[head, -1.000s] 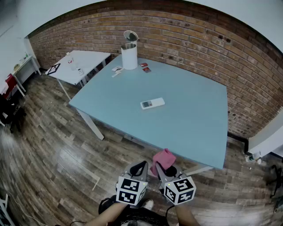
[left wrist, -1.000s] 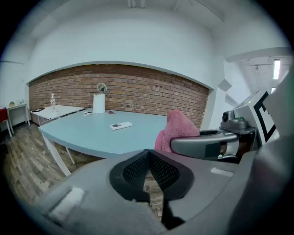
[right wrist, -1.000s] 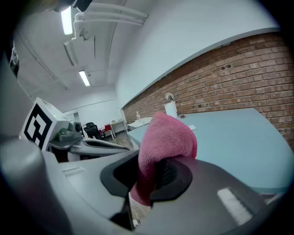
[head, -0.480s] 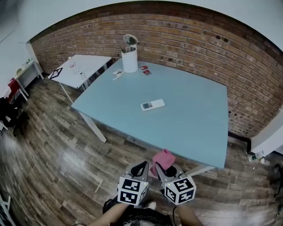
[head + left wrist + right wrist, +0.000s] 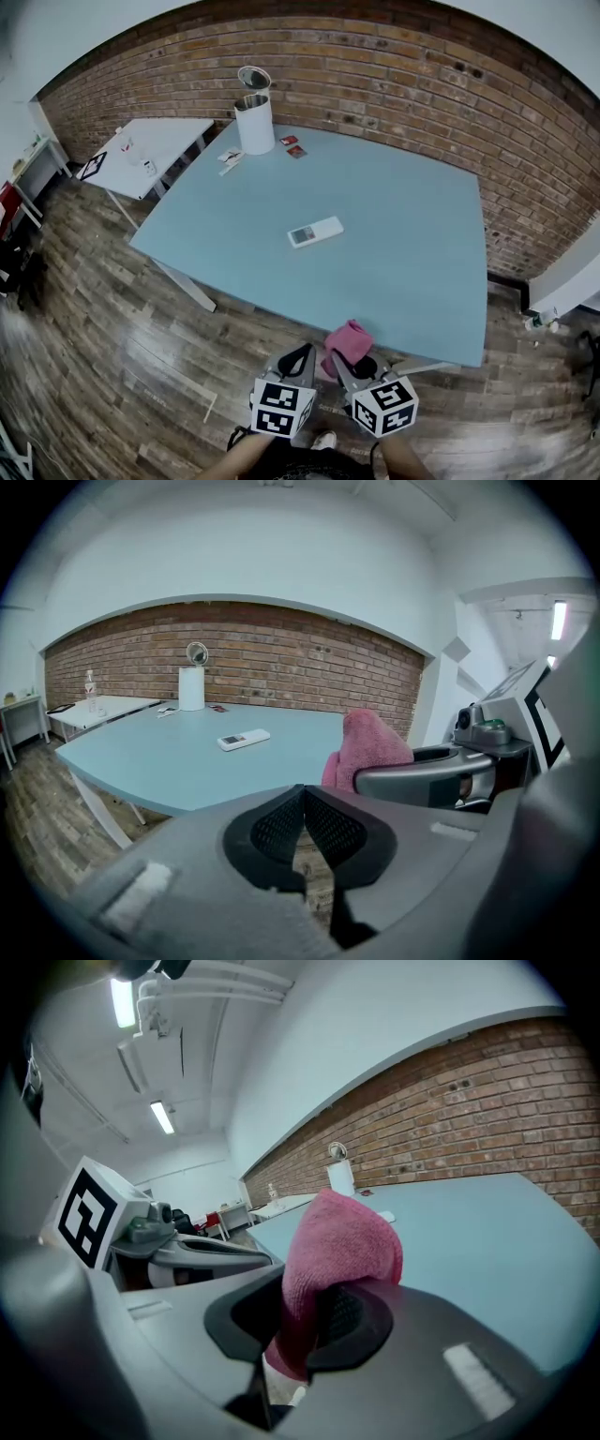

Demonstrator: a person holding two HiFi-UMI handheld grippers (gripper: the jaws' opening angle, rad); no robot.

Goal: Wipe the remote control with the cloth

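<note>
Two grippers were low in the head view, side by side before the near edge of the light blue table (image 5: pixel 403 234), and both pointed toward it. The left gripper (image 5: pixel 302 352) had its jaws closed together, pad against pad, with nothing between them. The right gripper (image 5: pixel 336 358) had its jaws closed on the pink cloth (image 5: pixel 349 339). The cloth rose out of them in a soft bunch, and a short end of it hung under the pads. In the left gripper view the cloth showed just to the right of the left jaws.

The remote control (image 5: pixel 314 232), white with a small grey screen at one end, lay flat near the middle of the table. It was well apart from both grippers and nothing touched it.

One container was on the table, a tall white cylinder (image 5: pixel 254 124) near the far left corner. Its top looked open and dark, and a round disc stood upright above its rim. What was inside could not be seen. Some small cards (image 5: pixel 292 146) lay just beside it. Beyond that corner stood a smaller white table (image 5: pixel 150 150) with a few little things on it, too small to name.
</note>
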